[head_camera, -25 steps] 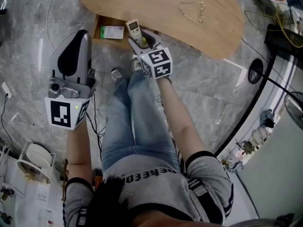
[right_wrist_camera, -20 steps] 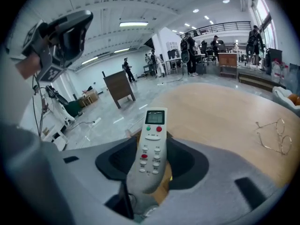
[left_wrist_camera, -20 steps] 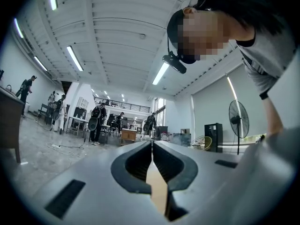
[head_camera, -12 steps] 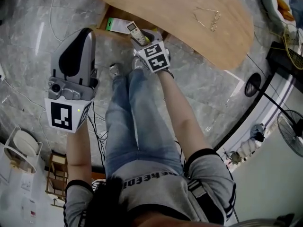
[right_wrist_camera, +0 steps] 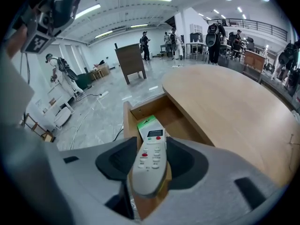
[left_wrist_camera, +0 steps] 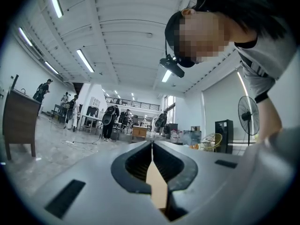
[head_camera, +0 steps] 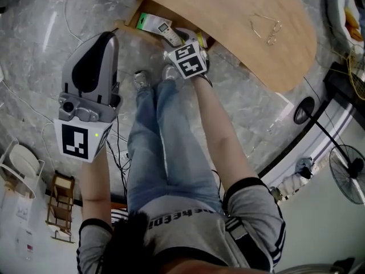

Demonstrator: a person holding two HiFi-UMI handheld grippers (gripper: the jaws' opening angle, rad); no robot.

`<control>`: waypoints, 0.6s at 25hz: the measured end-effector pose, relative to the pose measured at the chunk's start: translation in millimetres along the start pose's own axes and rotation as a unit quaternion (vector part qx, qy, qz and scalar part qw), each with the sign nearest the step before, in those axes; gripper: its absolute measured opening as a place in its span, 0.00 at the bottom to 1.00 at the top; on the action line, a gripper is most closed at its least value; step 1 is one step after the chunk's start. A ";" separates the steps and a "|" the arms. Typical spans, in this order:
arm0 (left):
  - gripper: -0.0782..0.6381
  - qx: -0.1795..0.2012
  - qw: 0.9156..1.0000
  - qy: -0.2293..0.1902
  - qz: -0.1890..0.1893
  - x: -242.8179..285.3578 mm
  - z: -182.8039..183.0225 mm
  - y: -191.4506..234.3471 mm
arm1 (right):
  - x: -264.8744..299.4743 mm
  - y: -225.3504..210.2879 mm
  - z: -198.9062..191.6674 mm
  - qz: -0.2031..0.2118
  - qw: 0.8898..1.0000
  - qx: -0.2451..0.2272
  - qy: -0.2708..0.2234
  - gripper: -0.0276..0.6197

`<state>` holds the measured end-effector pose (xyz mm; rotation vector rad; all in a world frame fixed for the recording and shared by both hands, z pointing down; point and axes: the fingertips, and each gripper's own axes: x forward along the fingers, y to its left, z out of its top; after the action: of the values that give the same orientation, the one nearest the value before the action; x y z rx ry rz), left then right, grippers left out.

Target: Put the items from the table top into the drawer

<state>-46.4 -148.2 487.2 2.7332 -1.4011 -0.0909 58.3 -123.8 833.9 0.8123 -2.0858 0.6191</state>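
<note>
My right gripper [head_camera: 178,39] is shut on a white remote control [head_camera: 169,32], which sticks out past the jaws. In the right gripper view the remote [right_wrist_camera: 149,165] hangs over the open wooden drawer [right_wrist_camera: 126,121] under the table edge. A green and white box [right_wrist_camera: 147,122] lies inside the drawer [head_camera: 142,9]. Wire-framed glasses [head_camera: 267,26] lie on the wooden table top [head_camera: 228,10]. My left gripper [head_camera: 107,37] is held off to the left over the floor, shut and empty; its jaws [left_wrist_camera: 151,146] point up into the hall.
The person's legs in jeans [head_camera: 165,141] stand between the grippers, with cables on the marble floor [head_camera: 40,50]. A white rack [head_camera: 20,164] and a small wooden shelf [head_camera: 60,204] stand at the left, a fan [head_camera: 348,176] at the right. A dark cabinet [right_wrist_camera: 130,60] stands beyond the table.
The right gripper has carried the remote forward, closer in over the open drawer. The left gripper has stayed raised and shut.
</note>
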 end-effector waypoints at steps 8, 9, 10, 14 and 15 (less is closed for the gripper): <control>0.13 0.001 1.000 0.008 0.010 2.1 -10.9 11.9 | 30.9 -7.9 0.9 -0.001 1.000 0.000 0.016 0.34; 0.13 0.001 1.000 0.009 0.011 1.6 -12.6 13.6 | 34.4 -8.4 1.2 -0.001 1.000 -0.001 0.017 0.34; 0.13 0.000 1.000 0.011 0.012 1.2 -14.0 15.5 | 37.7 -8.7 2.1 -0.001 1.000 -0.002 0.018 0.34; 0.13 0.001 1.000 0.014 0.016 -0.1 -16.9 22.5 | 48.7 -11.2 5.2 -0.002 1.000 -0.004 0.026 0.35; 0.13 0.000 1.000 0.015 0.017 -0.9 -18.1 23.9 | 51.1 -11.8 5.1 -0.003 1.000 -0.004 0.030 0.35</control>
<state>-64.7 -160.8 507.3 2.6978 -1.4393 -0.0475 39.9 -152.1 874.3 0.7851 -2.0298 0.6246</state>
